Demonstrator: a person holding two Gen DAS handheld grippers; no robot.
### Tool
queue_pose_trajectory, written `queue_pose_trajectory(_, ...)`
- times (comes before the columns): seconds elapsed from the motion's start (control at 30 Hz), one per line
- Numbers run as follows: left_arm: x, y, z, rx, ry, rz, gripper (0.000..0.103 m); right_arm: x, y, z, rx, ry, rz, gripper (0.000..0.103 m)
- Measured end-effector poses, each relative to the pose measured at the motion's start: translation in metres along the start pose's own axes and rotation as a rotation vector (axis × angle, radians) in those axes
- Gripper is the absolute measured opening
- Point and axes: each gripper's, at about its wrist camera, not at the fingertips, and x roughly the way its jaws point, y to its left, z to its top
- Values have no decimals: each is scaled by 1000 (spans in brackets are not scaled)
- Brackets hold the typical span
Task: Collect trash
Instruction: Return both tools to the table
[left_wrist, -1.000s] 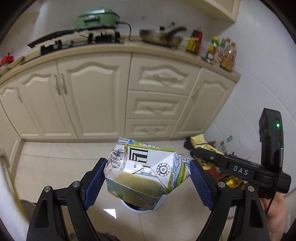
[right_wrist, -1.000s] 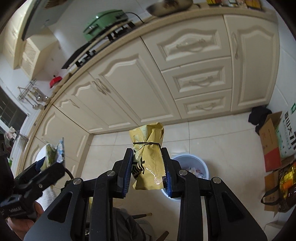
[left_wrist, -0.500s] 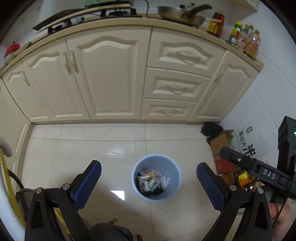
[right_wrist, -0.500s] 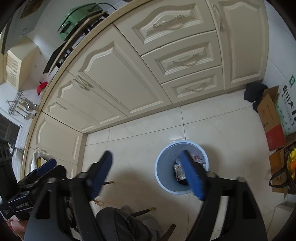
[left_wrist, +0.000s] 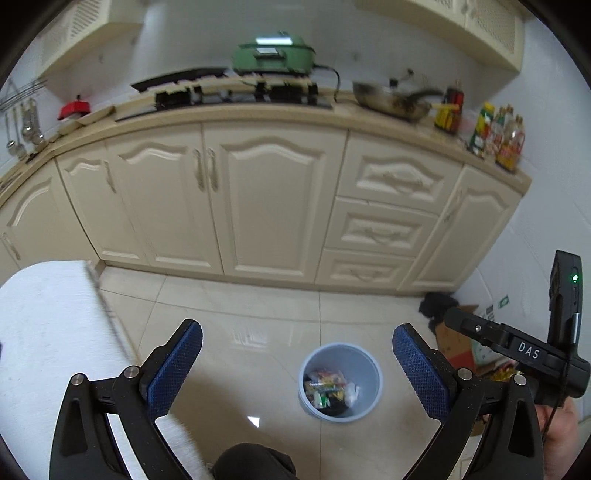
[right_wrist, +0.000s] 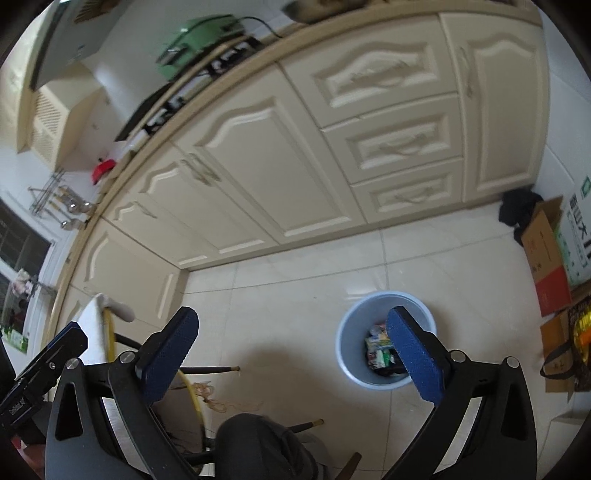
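Observation:
A pale blue trash bin (left_wrist: 364, 404) stands on the tiled floor, holding several crumpled wrappers (left_wrist: 328, 387). My left gripper (left_wrist: 297, 326) hangs open above and in front of the bin, with nothing between its blue pads (left_wrist: 173, 369). The right gripper's black body (left_wrist: 528, 354) shows at that view's right edge, held by a hand. In the right wrist view the bin (right_wrist: 351, 354) sits partly behind the right pad (right_wrist: 417, 358). My right gripper (right_wrist: 292, 312) has its jaws opening wide, and nothing is between them.
Cream kitchen cabinets (left_wrist: 273, 206) run along the far side of the floor. Cardboard boxes (right_wrist: 546, 251) and a black cloth (right_wrist: 517, 206) fill the right corner. A white tabletop (left_wrist: 48, 332) lies at the left. A person's dark knee (right_wrist: 255, 443) and wooden chair legs (right_wrist: 207, 369) are below.
A second ago the left gripper held a crumpled carton and the right a golden packet. Both jaws have spread and both items have left the grippers. Both views have tilted back up from the bin.

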Motion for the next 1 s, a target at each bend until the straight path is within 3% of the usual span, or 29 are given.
queue_pose_trajectory(0.3,-125,77,-60,-100,-137,34,102,-28,97,-8,-155,-54,99,103)
queue_pose_trajectory(0.53,-204,132,-110,-195,-221,104,102,-46,174,-25,-295,-81,190,103)
queue_pose_trajectory(1.0,-332,179,-195,-332,-362,272,102,-62,312,-70,-540,-89,358,103)
